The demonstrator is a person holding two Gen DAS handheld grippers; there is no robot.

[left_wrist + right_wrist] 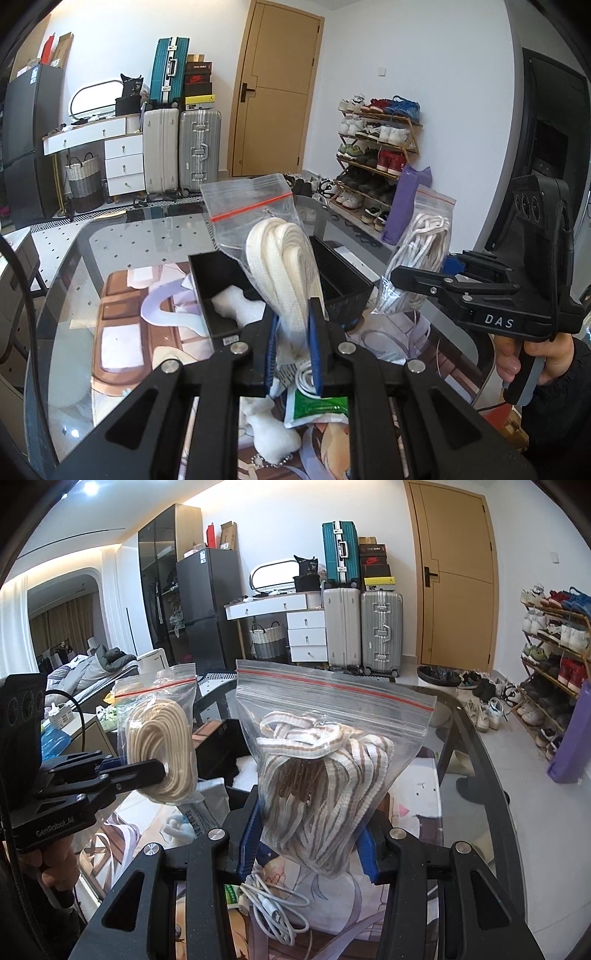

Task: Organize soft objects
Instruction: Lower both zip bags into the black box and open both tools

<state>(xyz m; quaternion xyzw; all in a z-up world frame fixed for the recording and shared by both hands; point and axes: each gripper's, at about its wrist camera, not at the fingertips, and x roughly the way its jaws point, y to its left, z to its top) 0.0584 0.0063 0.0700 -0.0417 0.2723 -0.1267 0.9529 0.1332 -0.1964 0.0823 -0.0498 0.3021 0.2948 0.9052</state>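
Left wrist view: the left gripper (291, 332) pinches the bag of cream laces (275, 266), a clear zip bag with a red seal strip, its jaws nearly together on the bag's lower part. It hangs just above the black box (221, 273), whose near compartment holds white foam (236, 306). Beside the box, to its right, the right gripper (308, 843) clamps the bag of striped laces (325, 775) between blue pads, jaws narrowly parted by the bundle. Both bags are off the glass table (74, 258). Below the box's near edge lie a white cable (273, 904), a green packet (317, 406) and a white plush (273, 432); the table's left side past the box is open.
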